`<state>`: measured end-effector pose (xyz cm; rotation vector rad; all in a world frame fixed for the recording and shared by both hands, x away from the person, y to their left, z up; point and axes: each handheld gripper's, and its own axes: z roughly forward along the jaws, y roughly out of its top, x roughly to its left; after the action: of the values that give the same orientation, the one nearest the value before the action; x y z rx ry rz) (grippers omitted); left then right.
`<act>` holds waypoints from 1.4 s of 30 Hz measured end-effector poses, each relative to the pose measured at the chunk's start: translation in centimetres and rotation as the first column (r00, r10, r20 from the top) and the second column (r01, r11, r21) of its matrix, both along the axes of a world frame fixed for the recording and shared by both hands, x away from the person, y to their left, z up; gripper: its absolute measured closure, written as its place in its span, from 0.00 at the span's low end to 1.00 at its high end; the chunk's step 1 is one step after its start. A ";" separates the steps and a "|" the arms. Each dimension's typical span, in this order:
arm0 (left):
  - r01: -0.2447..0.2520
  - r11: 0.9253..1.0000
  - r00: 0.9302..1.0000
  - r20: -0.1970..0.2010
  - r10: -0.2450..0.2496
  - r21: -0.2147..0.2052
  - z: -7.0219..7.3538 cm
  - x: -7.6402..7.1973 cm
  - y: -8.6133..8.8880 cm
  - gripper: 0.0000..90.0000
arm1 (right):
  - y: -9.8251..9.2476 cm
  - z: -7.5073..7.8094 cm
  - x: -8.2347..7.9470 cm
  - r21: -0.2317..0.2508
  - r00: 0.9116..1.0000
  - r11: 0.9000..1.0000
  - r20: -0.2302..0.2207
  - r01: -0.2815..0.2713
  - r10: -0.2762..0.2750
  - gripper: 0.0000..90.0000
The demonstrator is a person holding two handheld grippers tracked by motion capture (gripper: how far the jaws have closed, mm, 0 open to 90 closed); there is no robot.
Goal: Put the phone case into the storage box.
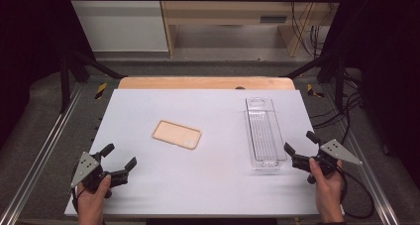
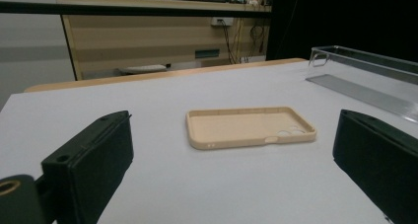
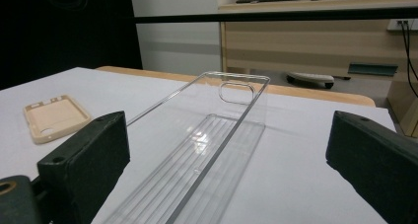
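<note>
On the white table (image 1: 208,180) lies a clear tray (image 1: 264,134), nothing inside; a beige phone case (image 1: 177,134) lies apart. Left gripper (image 1: 120,157) and right gripper (image 1: 301,142) hover low at the near corners, jaws spread, gripping nothing.

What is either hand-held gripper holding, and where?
Nothing. Both the left gripper and the right gripper are open, apart from the case and the tray.

Each black claw (image 1: 118,161) carries a grey three-cornered plate and a trailing black cable.
</note>
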<state>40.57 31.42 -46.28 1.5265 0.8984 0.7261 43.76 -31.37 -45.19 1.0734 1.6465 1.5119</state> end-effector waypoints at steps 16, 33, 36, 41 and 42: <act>0.066 0.983 0.986 -0.160 -0.039 0.171 0.8 3.4 -5.9 0.03 | 0.6 -0.3 -0.2 -0.024 1.000 1.000 -0.009 0.019 -0.019 0.03; 0.124 0.934 0.939 -0.344 0.000 0.336 0.3 9.7 -12.1 0.06 | 0.0 -0.1 -0.4 0.009 1.000 1.000 0.000 0.021 -0.021 0.03; 0.134 0.920 0.937 -0.349 0.004 0.369 0.5 10.2 -13.0 0.06 | 0.1 -0.1 -0.4 0.012 1.000 1.000 0.000 0.018 -0.018 0.03; 0.146 0.912 0.935 -0.354 -0.001 0.383 0.7 11.3 -14.8 0.06 | 0.1 -0.1 -0.4 0.006 1.000 1.000 -0.002 0.017 -0.017 0.03; 0.149 0.911 0.935 -0.354 -0.003 0.384 0.7 11.4 -15.1 0.06 | 0.1 -0.1 -0.4 0.006 1.000 1.000 -0.003 0.018 -0.018 0.03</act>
<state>51.98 16.35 -45.56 2.0992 0.9781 0.6189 43.31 -31.24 -45.32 1.0915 1.6312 1.5057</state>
